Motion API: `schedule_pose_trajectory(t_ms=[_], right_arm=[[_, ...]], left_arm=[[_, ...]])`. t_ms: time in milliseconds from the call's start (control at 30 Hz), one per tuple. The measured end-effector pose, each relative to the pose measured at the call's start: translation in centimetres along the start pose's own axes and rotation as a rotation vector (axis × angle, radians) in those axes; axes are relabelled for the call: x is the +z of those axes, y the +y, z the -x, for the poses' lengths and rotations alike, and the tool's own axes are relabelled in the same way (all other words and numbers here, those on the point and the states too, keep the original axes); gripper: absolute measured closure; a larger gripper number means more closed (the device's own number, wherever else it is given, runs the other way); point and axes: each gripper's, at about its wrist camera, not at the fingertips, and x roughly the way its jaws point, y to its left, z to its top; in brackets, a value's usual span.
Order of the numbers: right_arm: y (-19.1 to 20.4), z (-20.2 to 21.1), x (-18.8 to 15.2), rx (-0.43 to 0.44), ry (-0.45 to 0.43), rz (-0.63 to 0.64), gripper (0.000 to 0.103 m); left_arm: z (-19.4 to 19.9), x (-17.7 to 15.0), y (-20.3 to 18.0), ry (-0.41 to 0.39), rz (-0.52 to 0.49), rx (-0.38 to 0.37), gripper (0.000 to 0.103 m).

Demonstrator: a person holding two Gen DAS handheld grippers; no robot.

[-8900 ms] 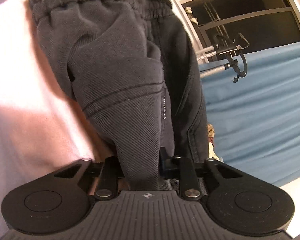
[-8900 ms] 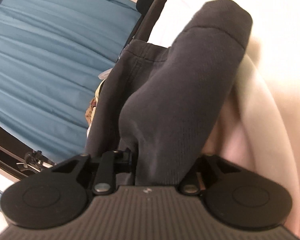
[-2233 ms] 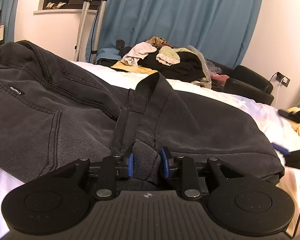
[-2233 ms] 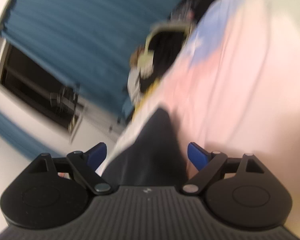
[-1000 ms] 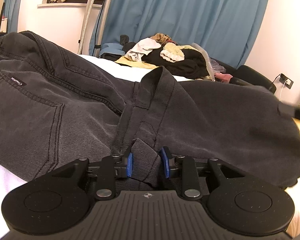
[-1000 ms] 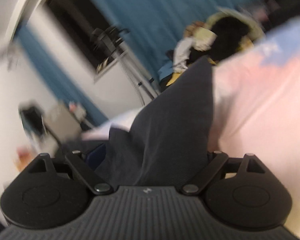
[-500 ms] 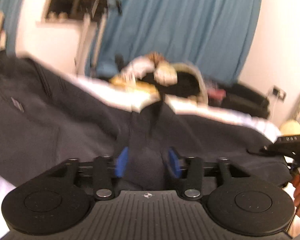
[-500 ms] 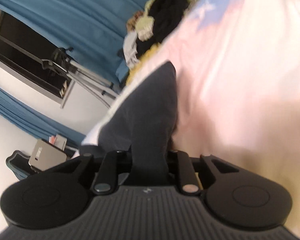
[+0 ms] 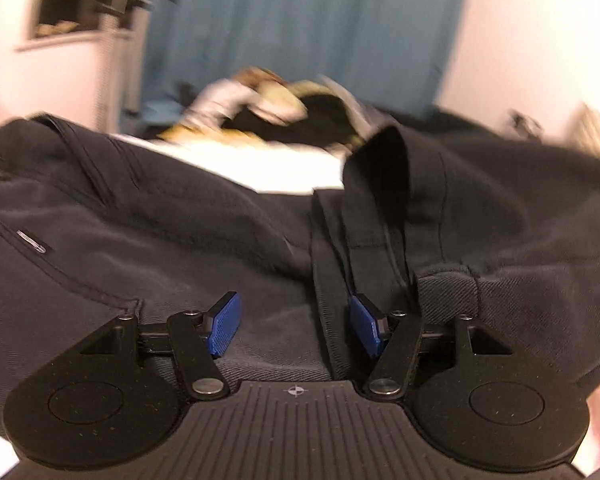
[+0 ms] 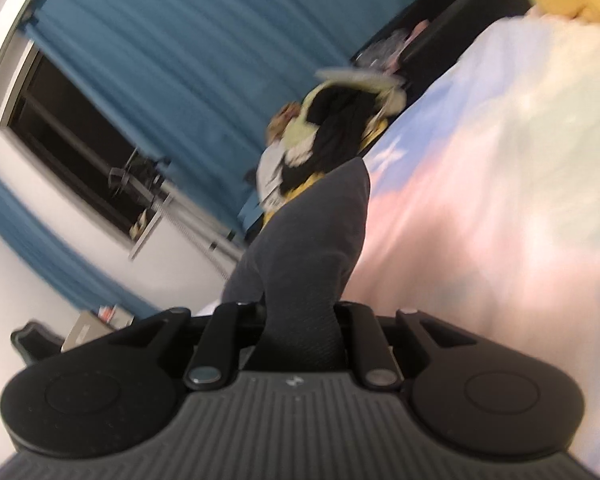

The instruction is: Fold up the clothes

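Dark grey trousers (image 9: 140, 240) lie spread over the bed and fill most of the left wrist view. My left gripper (image 9: 294, 320) hovers low over them, open, its blue pads (image 9: 224, 326) wide apart. A raised seam fold (image 9: 380, 184) stands just off the right-hand pad; nothing is pinched. In the right wrist view my right gripper (image 10: 300, 312) is shut on an end of the trousers (image 10: 312, 232), which rises as a dark pointed flap from between the fingers. Both views are motion-blurred.
The pale pink and white bed sheet (image 10: 480, 200) stretches away to the right. A pile of mixed clothes (image 9: 280, 108) (image 10: 332, 120) sits at the far side of the bed before blue curtains (image 9: 300, 20). A window (image 10: 80, 160) and a metal stand are at the left.
The left gripper's jaws parted and let go of the trouser fold, and it shifted sideways. The right gripper closed on the trouser end, then moved and rolled with it.
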Motion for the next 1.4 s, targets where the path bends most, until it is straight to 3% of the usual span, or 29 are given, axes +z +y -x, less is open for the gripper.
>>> schedule_pose_trajectory(t_ms=[67, 133, 267, 400, 567, 833, 933, 1067, 1200, 1300, 1400], right_arm=[[0.1, 2.7, 0.9, -0.037, -0.055, 0.045, 0.086], [0.5, 3.7, 0.8, -0.061, -0.098, 0.028, 0.086], [4.2, 1.6, -0.5, -0.072, -0.125, 0.105, 0.085], [10.2, -1.9, -1.6, -0.038, -0.136, 0.197, 0.082], [17.6, -7.1, -4.7, 0.002, -0.092, 0.263, 0.08], [27.2, -19.6, -16.5, -0.007, 0.051, 0.444, 0.08], [28.7, -25.0, -22.7, -0.039, 0.144, 0.536, 0.079], [29.0, -30.3, -29.4, -0.104, 0.216, 0.665, 0.076], [28.9, -30.3, -30.9, -0.075, 0.174, 0.757, 0.061], [29.0, -29.1, -29.8, 0.076, 0.235, 0.793, 0.026], [29.2, -25.4, -29.5, 0.203, 0.27, 0.861, 0.02]], left_arm=[[-1.2, -1.0, -2.7, 0.03, -0.056, -0.056, 0.039], [-1.7, -1.7, -4.3, 0.018, -0.102, -0.034, 0.039], [-0.3, -0.7, -2.9, 0.017, -0.097, -0.032, 0.036], [4.4, 1.1, 1.1, -0.064, 0.016, -0.003, 0.025], [11.3, 3.6, 10.2, -0.205, 0.26, 0.064, 0.024], [19.5, 4.5, 21.9, -0.435, 0.52, 0.352, 0.021], [20.1, 3.4, 24.6, -0.444, 0.587, 0.383, 0.021], [19.4, 2.7, 26.3, -0.43, 0.592, 0.383, 0.021], [19.6, 1.8, 26.8, -0.43, 0.625, 0.346, 0.021], [18.8, 2.0, 27.1, -0.44, 0.618, 0.305, 0.021], [19.0, 2.1, 26.5, -0.469, 0.588, 0.267, 0.021]])
